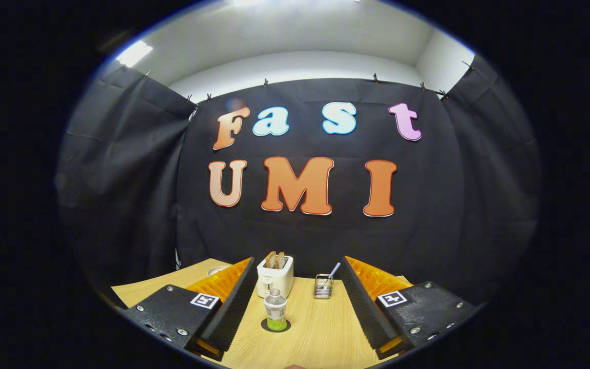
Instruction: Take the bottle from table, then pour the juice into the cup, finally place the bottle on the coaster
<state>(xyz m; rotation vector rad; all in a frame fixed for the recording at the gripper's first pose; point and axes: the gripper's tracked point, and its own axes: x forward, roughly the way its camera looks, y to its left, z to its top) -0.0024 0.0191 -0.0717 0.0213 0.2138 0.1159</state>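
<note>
Gripper [295,307] held level and low over the wooden table [325,333], pointing straight toward the back of the booth, its two fingers [236,302] spread wide and gripping nothing. Between those fingers, set a little ahead of their roots and apart from both, the bottle [275,309] stands upright on a dark round coaster [275,326]. It is a small clear bottle with a pale cap, a label round its middle and green juice low in the bottom. Beyond it, near the fingertips, a white toaster [274,277] sits with two slices of bread standing in its slots. To the right of the toaster is a small wire holder [322,287] with a straw-like stick leaning out of it. Past the left finger, a pale round rim [217,269] shows on the table, too hidden to tell what it is.
</note>
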